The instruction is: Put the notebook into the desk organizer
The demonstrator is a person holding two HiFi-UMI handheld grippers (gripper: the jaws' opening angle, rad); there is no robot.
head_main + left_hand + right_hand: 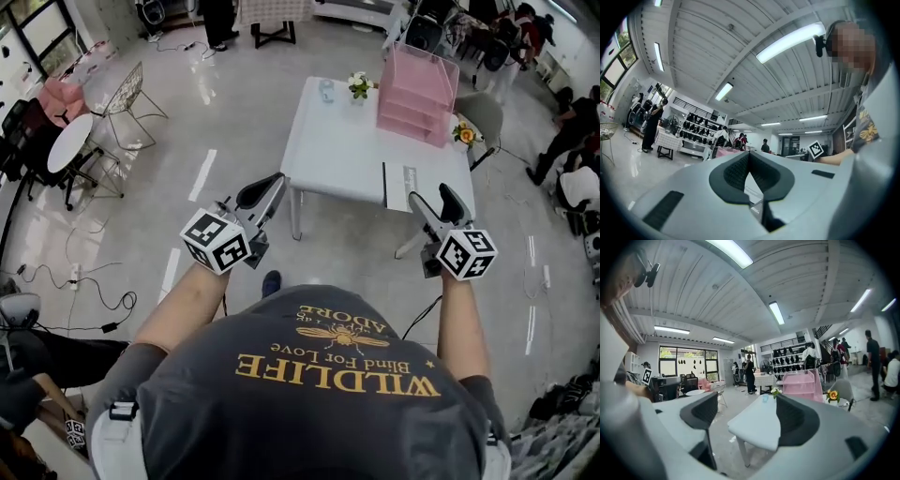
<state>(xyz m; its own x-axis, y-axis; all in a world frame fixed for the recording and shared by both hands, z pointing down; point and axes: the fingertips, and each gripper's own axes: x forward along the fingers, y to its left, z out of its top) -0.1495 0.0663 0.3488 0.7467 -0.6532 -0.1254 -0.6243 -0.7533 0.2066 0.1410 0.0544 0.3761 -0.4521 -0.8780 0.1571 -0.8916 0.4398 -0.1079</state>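
The notebook [401, 186] lies flat on the white table [337, 150], at the near edge toward the right, with a dark strip along its left side. Behind it, at the far right corner, stands the pink desk organizer [417, 92] with its stacked trays. A small yellow flower [466, 134] sits just beside the organizer.

I stand well apart from the table, both tools held out ahead. My right gripper [429, 195] has its 2 jaws spread wide with nothing between them — only the table shows through the gap. My left gripper [267, 187] has its pads pressed together at the tips and is empty.

I judge the step in hand to be the approach. To do it well, I would:
- bring the right gripper in low and level toward the notebook's near edge;
- keep the jaws spread until 1 pad is under the cover and 1 above;
- take a deep bite so the book does not sag;
- steer clear of the flower on the way to a tray.
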